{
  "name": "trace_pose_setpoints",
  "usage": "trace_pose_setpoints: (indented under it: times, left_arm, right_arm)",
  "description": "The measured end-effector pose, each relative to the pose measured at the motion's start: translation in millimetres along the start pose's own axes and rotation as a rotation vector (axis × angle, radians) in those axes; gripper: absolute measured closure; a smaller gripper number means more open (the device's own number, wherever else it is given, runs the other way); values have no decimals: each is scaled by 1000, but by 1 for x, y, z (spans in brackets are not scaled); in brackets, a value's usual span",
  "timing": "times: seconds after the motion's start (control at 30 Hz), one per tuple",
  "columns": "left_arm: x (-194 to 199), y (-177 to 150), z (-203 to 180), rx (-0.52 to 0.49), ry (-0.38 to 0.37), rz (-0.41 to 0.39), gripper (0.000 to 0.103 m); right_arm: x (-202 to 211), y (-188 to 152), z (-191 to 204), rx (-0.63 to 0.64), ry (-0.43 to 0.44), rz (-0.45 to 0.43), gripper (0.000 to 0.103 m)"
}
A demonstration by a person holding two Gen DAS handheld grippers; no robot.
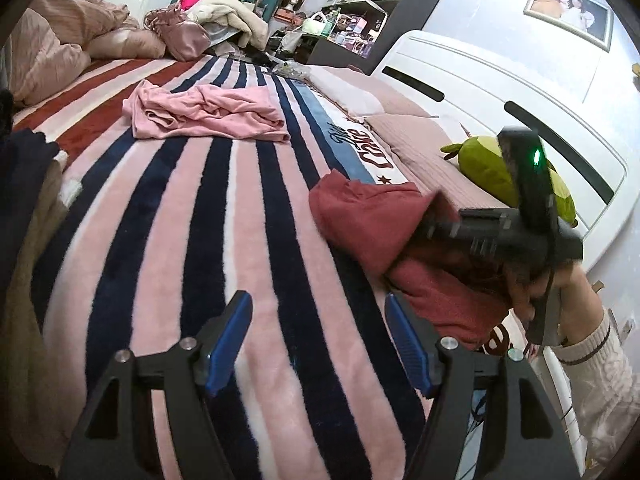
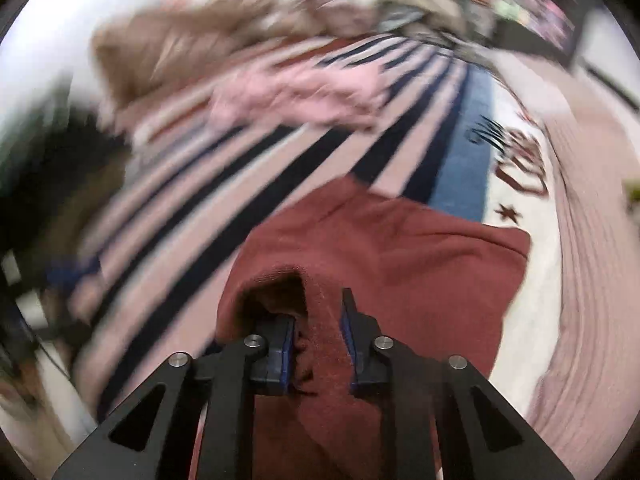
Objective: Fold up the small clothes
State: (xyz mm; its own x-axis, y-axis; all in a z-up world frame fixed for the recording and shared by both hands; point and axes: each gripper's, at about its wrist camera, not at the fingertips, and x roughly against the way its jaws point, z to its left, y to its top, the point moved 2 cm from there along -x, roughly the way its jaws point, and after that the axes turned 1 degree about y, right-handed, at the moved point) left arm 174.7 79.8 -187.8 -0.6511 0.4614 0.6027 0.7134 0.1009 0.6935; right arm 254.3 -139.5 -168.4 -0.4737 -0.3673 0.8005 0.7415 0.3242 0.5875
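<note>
A dark red garment (image 1: pixel 360 216) lies bunched on the striped blanket (image 1: pixel 200 220) at the right. My right gripper (image 2: pixel 318 312) is shut on a raised fold of this red garment (image 2: pixel 420 256), cloth pinched between its blue pads. Its black body (image 1: pixel 500 232) shows in the left wrist view, held by a hand in a cream sleeve (image 1: pixel 592 344). A crumpled pink garment (image 1: pixel 200 116) lies farther back on the blanket, blurred in the right wrist view (image 2: pixel 296 92). My left gripper (image 1: pixel 316 300) hovers open over the blanket, left of the red garment, with nothing between its fingers.
A pink duvet heap (image 1: pixel 60 40) and bags fill the far end of the bed. A green plush toy (image 1: pixel 488 172) rests by the white headboard (image 1: pixel 500 80). Dark and beige clothes (image 1: pixel 24 184) lie at the left edge. Cluttered shelves (image 1: pixel 360 12) stand behind.
</note>
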Motion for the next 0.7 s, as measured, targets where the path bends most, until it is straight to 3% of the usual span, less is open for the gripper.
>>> trace_pose_setpoints:
  times: [0.13,0.27,0.33,0.37,0.47,0.63,0.7]
  left_arm:
    - [-7,3,-5,-8,-11,11,38]
    - [-17,5,-13,-23,-23,30,38]
    - [-24,5,-21,-32,-37,45,38]
    - [-27,6,-25,-35,-47,53,38]
    - [-38,4,-42,-52,-94,86,36]
    - [-65,-1,-77,-88,-199,162,36]
    - [-78,-4,-86,-85,-216,196,36]
  right_arm:
    - [17,5,-62,-231,24,-78,91]
    - [11,-6,-117,-411,49,-73,91]
    - [1,-16,-139,-462,33,-52,83]
    - [-3,-20,-145,-474,18,-47,80]
    - [-4,-31,-162,-500,-28,-56,56]
    - [15,-29,-158,-414,-86,-79,55]
    - [27,-30,-152,-406,17,-74,53]
